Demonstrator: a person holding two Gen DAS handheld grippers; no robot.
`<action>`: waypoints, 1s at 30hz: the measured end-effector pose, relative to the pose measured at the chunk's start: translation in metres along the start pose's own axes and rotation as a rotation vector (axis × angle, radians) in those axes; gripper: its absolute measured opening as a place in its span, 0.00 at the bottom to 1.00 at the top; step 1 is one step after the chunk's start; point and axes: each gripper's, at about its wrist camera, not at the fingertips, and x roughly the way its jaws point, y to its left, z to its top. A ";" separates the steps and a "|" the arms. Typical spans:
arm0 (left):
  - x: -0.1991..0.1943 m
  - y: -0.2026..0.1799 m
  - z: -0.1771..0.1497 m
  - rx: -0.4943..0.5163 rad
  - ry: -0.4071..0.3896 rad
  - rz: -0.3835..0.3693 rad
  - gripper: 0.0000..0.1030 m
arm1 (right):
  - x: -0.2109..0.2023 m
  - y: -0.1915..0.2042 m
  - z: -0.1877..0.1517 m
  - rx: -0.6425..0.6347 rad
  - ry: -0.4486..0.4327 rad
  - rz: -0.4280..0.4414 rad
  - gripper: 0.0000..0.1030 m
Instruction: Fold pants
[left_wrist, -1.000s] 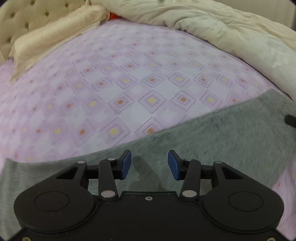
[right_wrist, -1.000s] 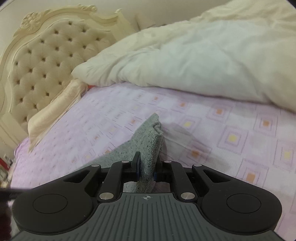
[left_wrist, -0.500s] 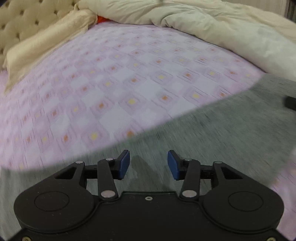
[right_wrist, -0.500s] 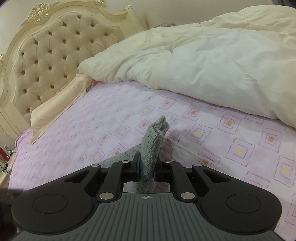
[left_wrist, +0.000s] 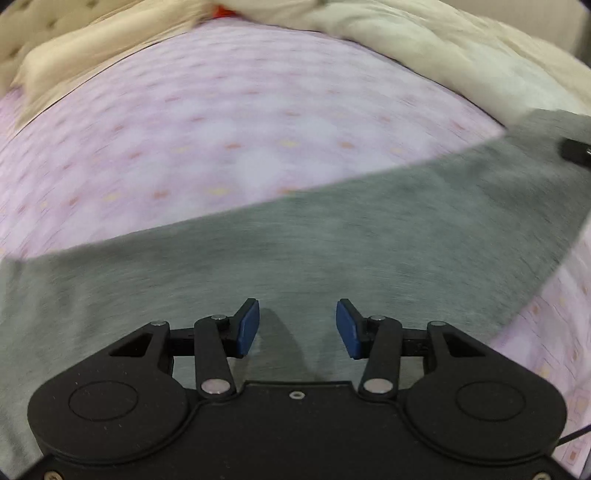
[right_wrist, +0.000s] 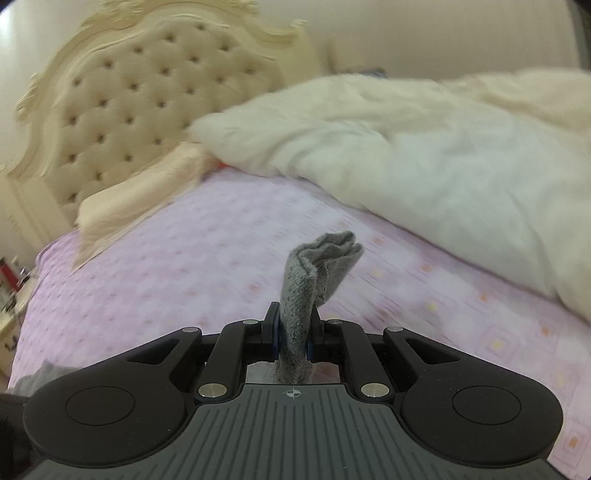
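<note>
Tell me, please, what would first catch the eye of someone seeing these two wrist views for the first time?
Probably the grey pants, a wide band across the pink patterned bedsheet in the left wrist view, with the open left gripper above them. In the right wrist view, the right gripper is shut on a bunched end of the pants sticking up. Behind lie a rumpled cream duvet and a tufted headboard.

No readable text, labels, brands or numbers in either view. Only mark: a small crosshair symbol (right_wrist: 291, 394) on the near grey ribbed housing of the right claw. Items at far left edge by the bed too blurred to read.
</note>
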 end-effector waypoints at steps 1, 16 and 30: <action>-0.003 0.012 -0.001 -0.025 0.000 0.004 0.53 | -0.004 0.015 0.004 -0.031 -0.007 0.018 0.12; -0.037 0.176 -0.039 -0.304 -0.062 0.186 0.52 | 0.057 0.286 -0.125 -0.619 0.246 0.248 0.15; -0.053 0.178 -0.052 -0.267 -0.102 0.223 0.52 | 0.033 0.218 -0.056 -0.573 0.304 0.223 0.29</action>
